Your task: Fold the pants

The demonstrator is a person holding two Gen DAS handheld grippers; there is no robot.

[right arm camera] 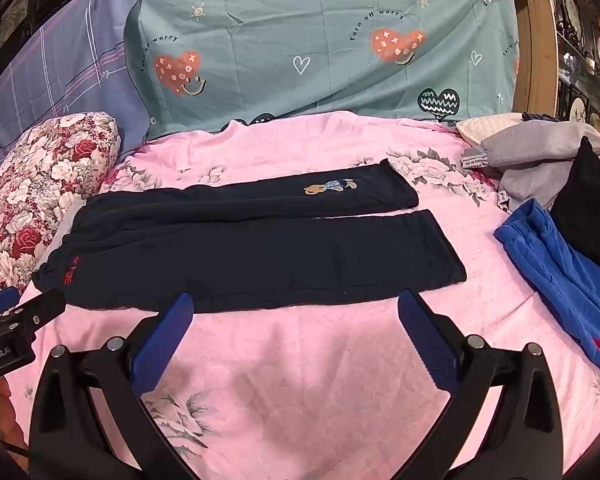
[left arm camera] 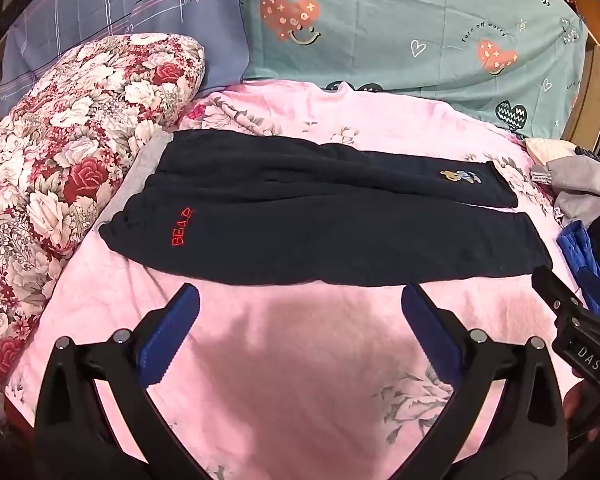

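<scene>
The dark pants (left arm camera: 324,216) lie flat on the pink bedspread (left arm camera: 300,360), stretched crosswise in front of both hands; their long axis runs left to right, with the waistband (left arm camera: 140,184) by the flowered quilt (left arm camera: 60,160) on the left and the two cuffs toward the pile of clothes (right arm camera: 560,208) on the right; the near leg's edge lies just beyond the fingertips of both tools. The left hand-held gripper (left arm camera: 300,308) hangs with its jaws spread wide and nothing between them, nearer the waistband end; the right hand-held gripper (right arm camera: 296,316) is likewise wide open and empty, nearer the near leg's cuff (right arm camera: 448,256). The legs lie side by side, slightly parted at the cuffs, so I judge the first fold is not yet made; each hand would reach forward to its own end.
</scene>
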